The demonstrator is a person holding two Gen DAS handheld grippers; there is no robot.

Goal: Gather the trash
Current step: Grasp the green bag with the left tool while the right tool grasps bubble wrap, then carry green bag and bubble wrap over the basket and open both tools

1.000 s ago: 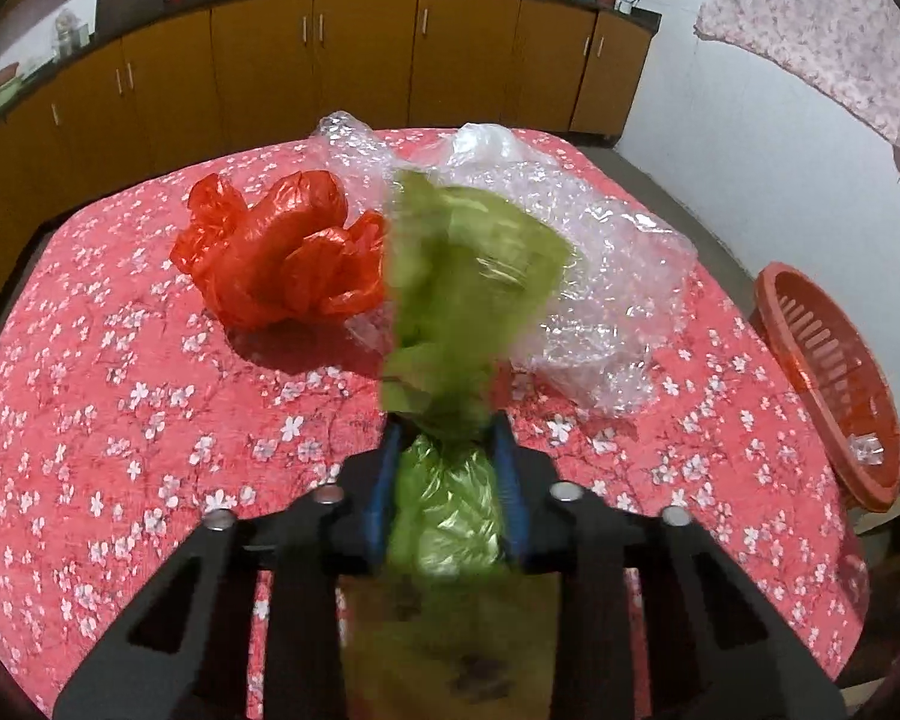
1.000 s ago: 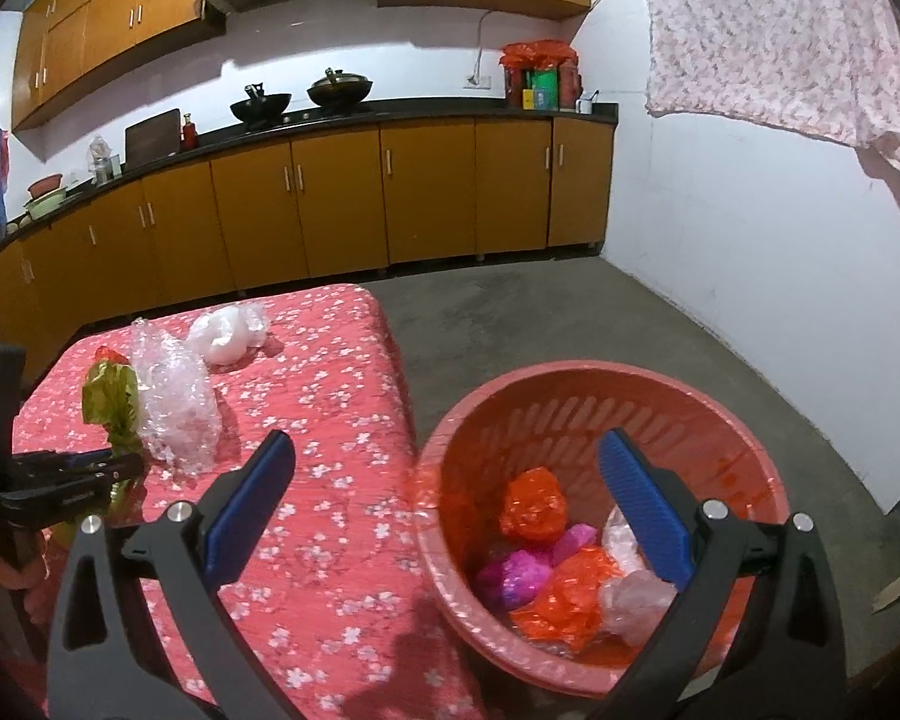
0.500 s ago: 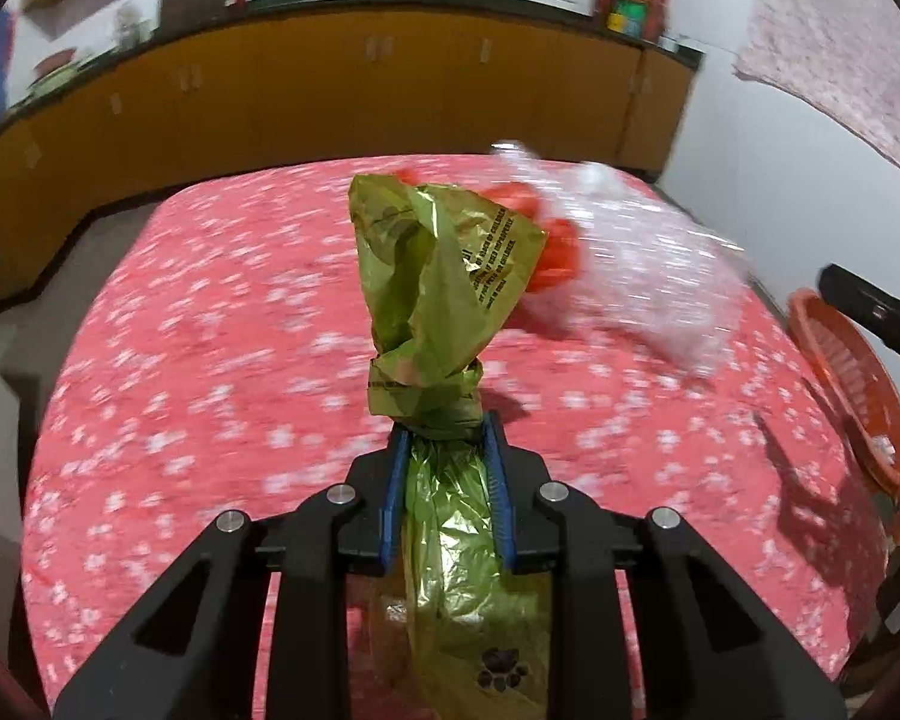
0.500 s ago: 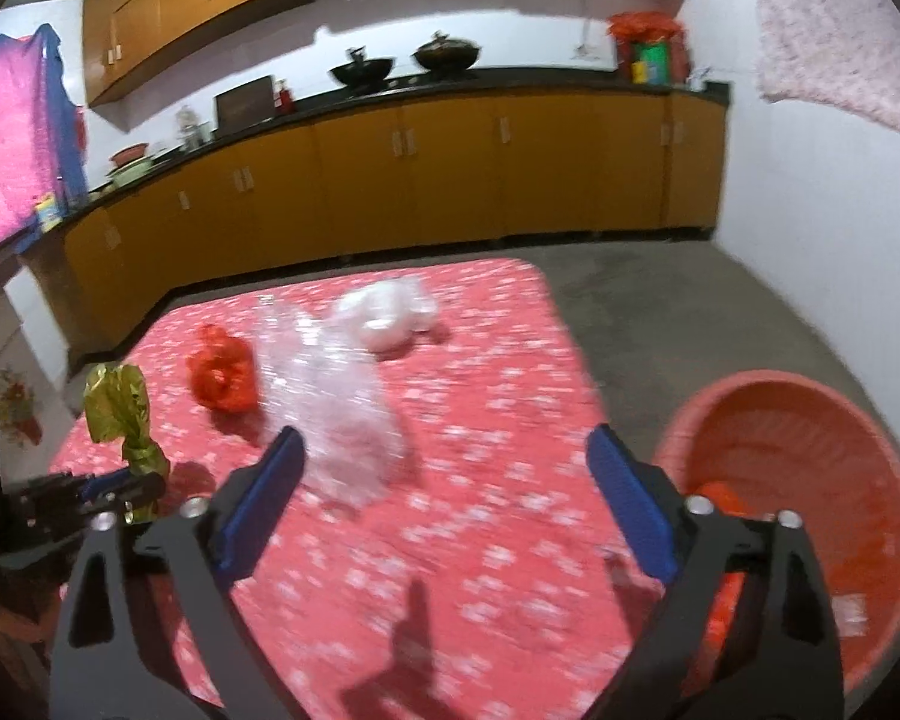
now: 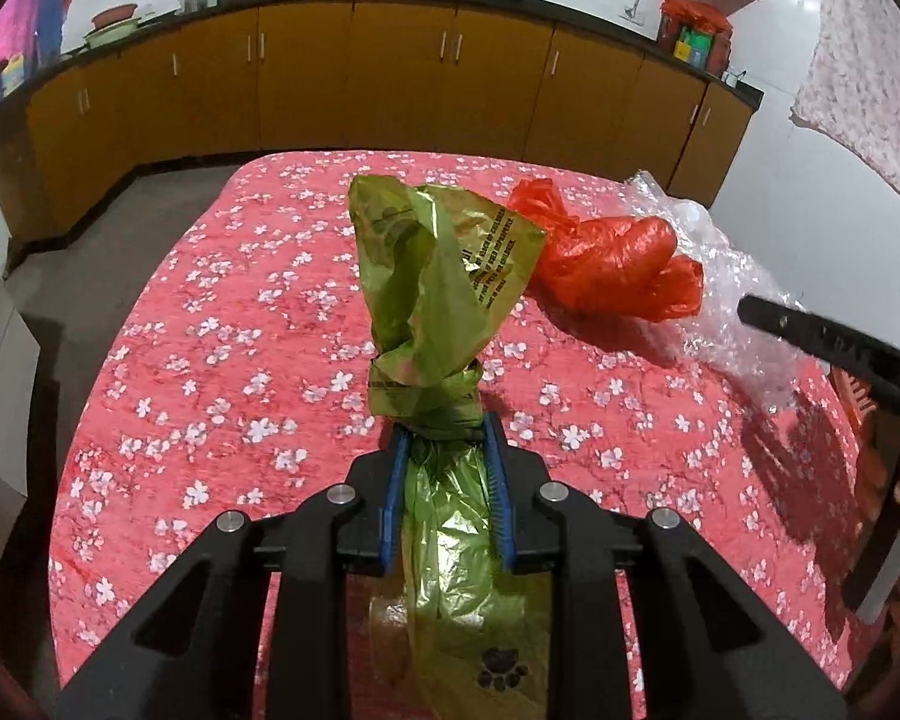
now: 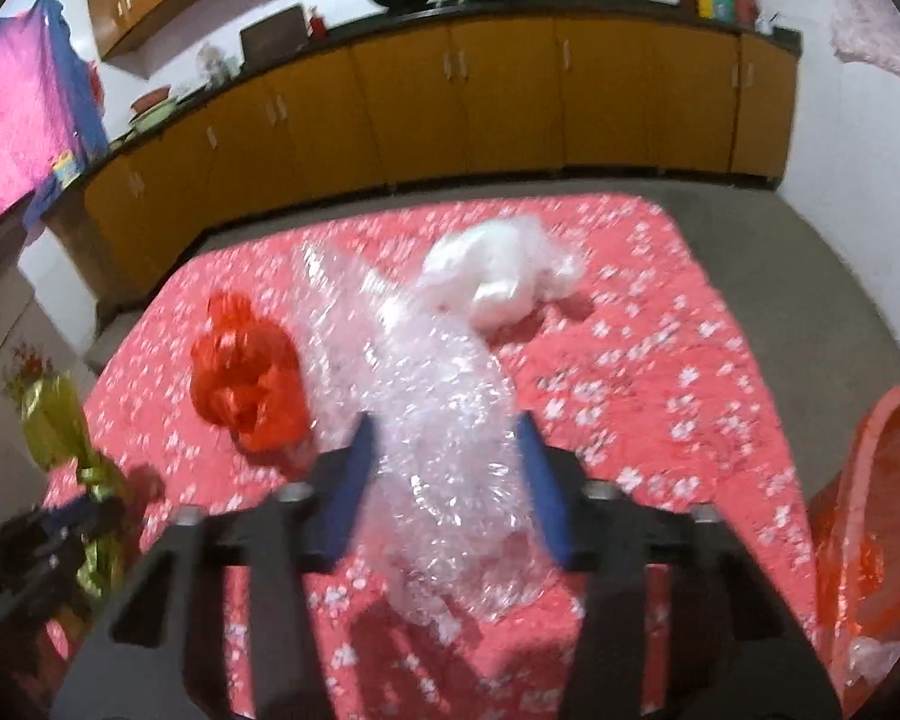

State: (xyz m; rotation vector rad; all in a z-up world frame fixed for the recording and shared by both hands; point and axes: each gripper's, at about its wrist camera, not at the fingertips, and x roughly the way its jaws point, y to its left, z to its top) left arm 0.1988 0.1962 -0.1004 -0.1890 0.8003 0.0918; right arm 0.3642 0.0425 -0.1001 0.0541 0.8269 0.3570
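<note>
Left gripper (image 5: 444,468) fingers pinch the green bag (image 5: 438,294); right gripper (image 6: 447,468) fingers spread around bubble wrap (image 6: 444,420); red bag (image 6: 246,378) and white bag (image 6: 498,276), mid-frame, remain uncollected.

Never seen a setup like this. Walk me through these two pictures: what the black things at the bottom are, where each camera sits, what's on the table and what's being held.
No robot here: a person holds a handheld two-finger gripper in each hand, each carrying a fisheye camera looking along its fingers. The black frames at the bottom are those grippers.

In the left view, the left gripper is shut on a green plastic bag, lifted above the table with its red flowered cloth.

In the right view, the right gripper is open, its blue pads either side of a bubble wrap sheet; the blur hides any contact. Also on the table: a crumpled red bag and a white bag. The orange basket for trash stands at right.
</note>
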